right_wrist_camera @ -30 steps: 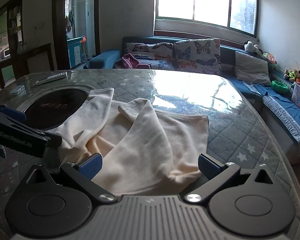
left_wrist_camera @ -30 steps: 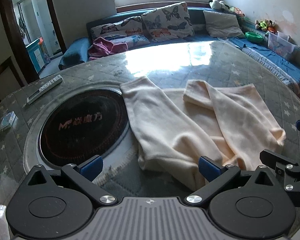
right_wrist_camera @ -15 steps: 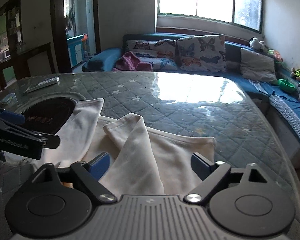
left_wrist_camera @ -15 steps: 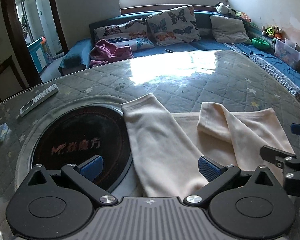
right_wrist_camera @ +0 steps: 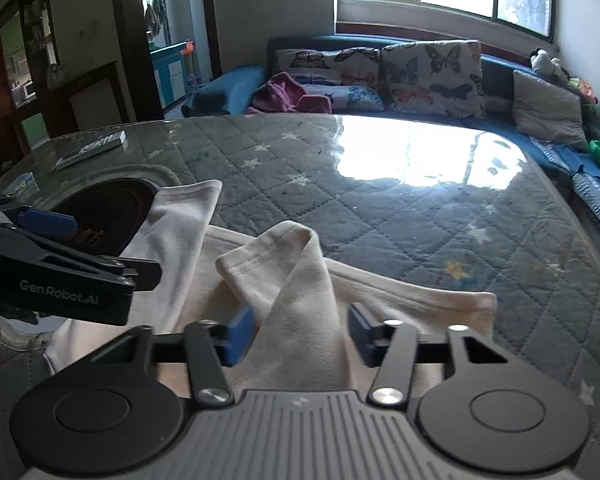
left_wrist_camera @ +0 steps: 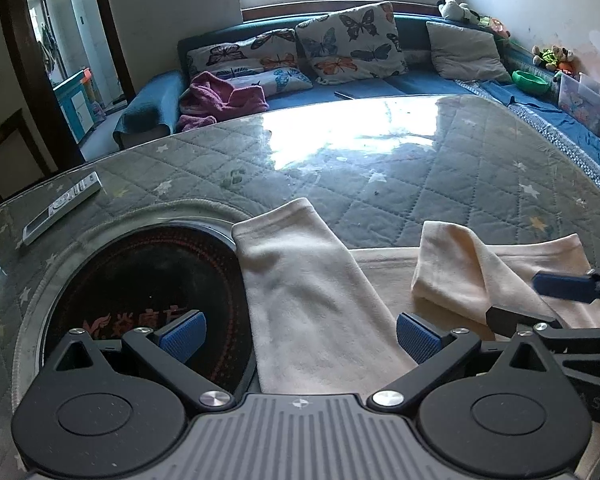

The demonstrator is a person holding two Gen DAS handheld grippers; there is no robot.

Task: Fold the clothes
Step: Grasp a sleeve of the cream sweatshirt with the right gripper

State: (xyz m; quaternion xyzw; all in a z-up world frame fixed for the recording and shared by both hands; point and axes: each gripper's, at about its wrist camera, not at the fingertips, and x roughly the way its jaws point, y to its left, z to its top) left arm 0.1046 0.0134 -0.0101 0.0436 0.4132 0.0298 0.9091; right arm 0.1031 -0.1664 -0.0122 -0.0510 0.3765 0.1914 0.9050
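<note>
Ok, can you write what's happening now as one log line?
task: fold clothes | left gripper: open over cream garment | right gripper: open around sleeve | fold: not done

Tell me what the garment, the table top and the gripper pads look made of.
Garment: soft cream knit, probably cotton jersey; matte, limp folds, stitched cuff hem.
Table top: a glossy clear sheet, glass or plastic, over grey quilted star-print fabric; the window reflects sharply on it.
Pads: blue, finely ribbed, likely rubber.
</note>
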